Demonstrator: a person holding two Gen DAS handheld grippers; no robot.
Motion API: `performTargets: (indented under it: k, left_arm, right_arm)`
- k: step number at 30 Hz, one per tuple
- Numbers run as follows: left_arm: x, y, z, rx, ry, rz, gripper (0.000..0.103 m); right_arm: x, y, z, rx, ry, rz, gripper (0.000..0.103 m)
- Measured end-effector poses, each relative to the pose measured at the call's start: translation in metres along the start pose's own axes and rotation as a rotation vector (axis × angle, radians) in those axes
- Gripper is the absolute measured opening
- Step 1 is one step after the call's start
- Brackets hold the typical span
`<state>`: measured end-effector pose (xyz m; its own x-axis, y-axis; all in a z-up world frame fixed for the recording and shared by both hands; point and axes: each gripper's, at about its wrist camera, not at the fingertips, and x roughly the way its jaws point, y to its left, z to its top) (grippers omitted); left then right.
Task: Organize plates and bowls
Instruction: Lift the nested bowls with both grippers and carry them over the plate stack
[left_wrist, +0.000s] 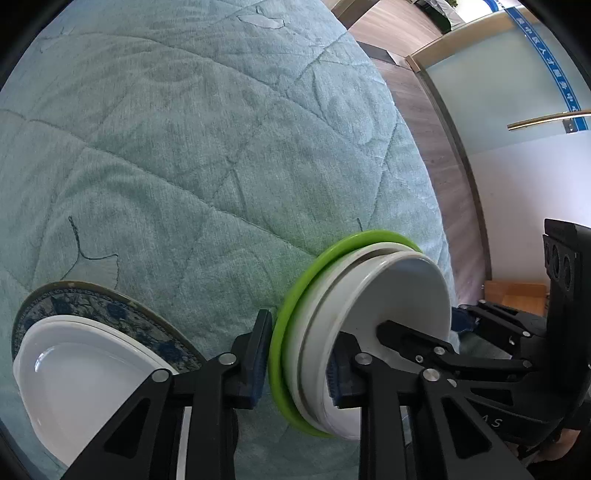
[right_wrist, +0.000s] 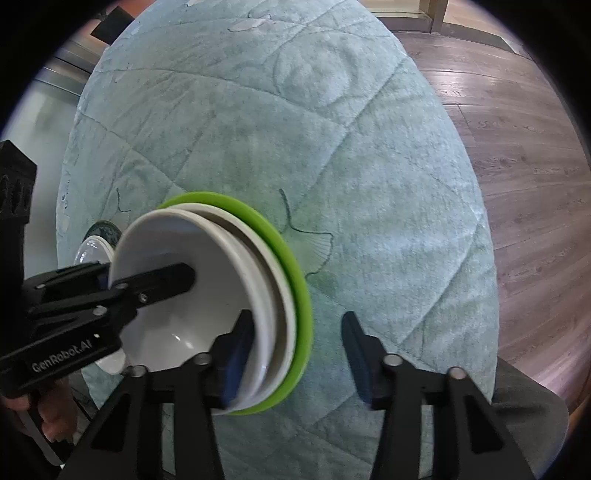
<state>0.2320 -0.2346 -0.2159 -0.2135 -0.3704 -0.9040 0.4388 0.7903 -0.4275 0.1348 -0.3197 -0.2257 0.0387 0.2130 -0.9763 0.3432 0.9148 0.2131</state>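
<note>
A stack of a green plate (left_wrist: 295, 295), a white plate and a grey-white bowl (left_wrist: 399, 291) is held on edge above the teal quilted cloth (left_wrist: 184, 147). My left gripper (left_wrist: 299, 365) is shut on the stack's rim, one finger behind the green plate, one inside the bowl. In the right wrist view the same stack (right_wrist: 221, 295) sits between the fingers of my right gripper (right_wrist: 295, 358), which is open; its left finger lies inside the bowl, its right finger is apart from the green plate (right_wrist: 299, 280). A white plate (left_wrist: 74, 369) rests on a blue patterned plate (left_wrist: 92, 306) at lower left.
The cloth-covered table (right_wrist: 369, 184) fills both views. Wooden floor (right_wrist: 517, 147) lies to the right, and a glass door with a metal handle (left_wrist: 535, 118) stands beyond the table's edge.
</note>
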Motion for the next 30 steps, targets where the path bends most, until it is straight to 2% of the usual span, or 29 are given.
performTargets:
  k: [3, 15, 23, 30]
  left_arm:
    - [0.001, -0.001, 0.0, 0.004, 0.001, 0.0, 0.023]
    - [-0.005, 0.001, -0.005, 0.003, -0.018, 0.006, 0.022]
    - [-0.007, -0.008, -0.006, 0.04, -0.025, 0.051, 0.018]
    - [-0.03, -0.011, -0.026, 0.052, -0.055, 0.085, 0.017]
  right_arm:
    - [0.001, 0.006, 0.002, -0.009, 0.002, 0.016, 0.028]
    - [0.006, 0.015, 0.004, 0.007, -0.004, -0.006, 0.027]
    - [-0.004, 0.004, -0.002, 0.025, 0.004, 0.003, 0.026]
    - [-0.021, 0.008, -0.012, 0.02, -0.028, -0.005, 0.02]
